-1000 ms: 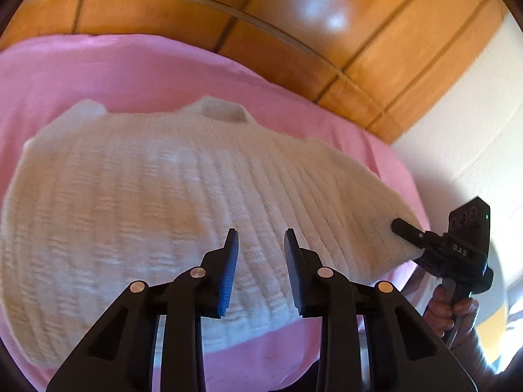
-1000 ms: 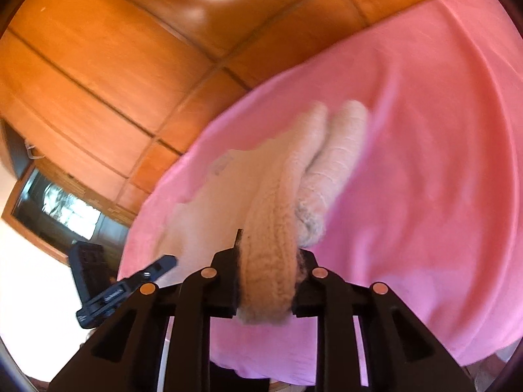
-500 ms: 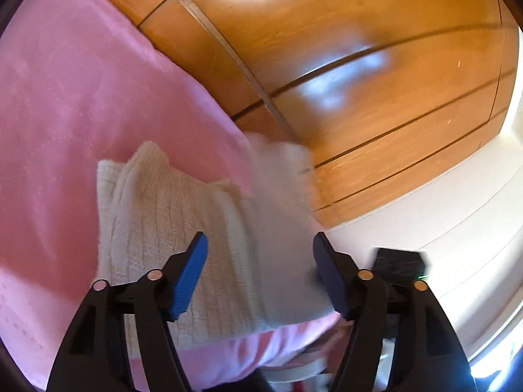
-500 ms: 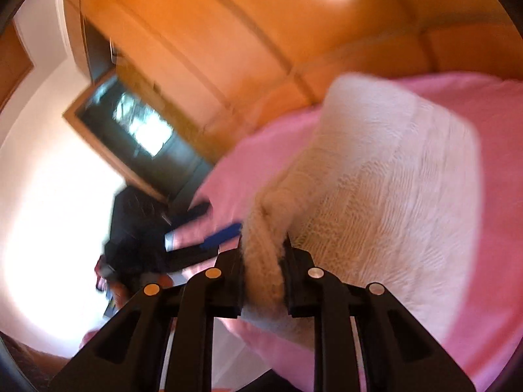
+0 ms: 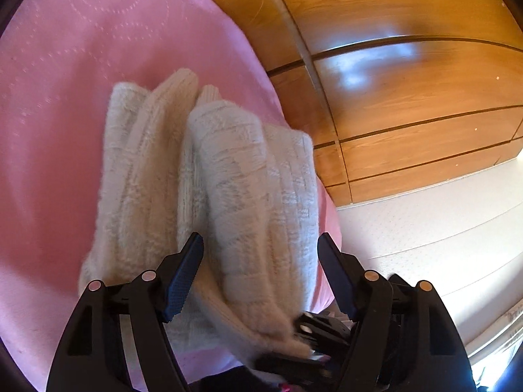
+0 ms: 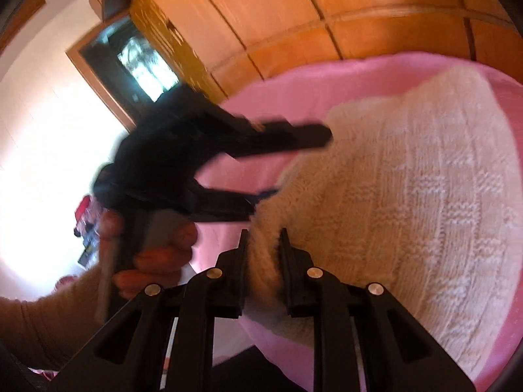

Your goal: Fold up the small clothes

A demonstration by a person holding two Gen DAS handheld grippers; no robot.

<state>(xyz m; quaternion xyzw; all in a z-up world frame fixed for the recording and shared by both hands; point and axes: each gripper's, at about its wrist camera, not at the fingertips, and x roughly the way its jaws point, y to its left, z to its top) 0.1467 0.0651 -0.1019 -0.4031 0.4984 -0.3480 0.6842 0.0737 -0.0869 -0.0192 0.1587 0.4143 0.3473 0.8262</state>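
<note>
The cream knitted sweater (image 5: 228, 196) lies doubled over near the edge of the pink blanket (image 5: 65, 98), one flap carried across the rest. The right gripper (image 6: 263, 245) pinches a thick fold of its edge at six o'clock in its own view, probably to lay that flap down squarely. The left gripper (image 5: 258, 254), its jaws having just been opening, straddles the raised flap without pressing it (likely freed to reposition). Sleeve cuffs poke out toward twelve o'clock.
</note>
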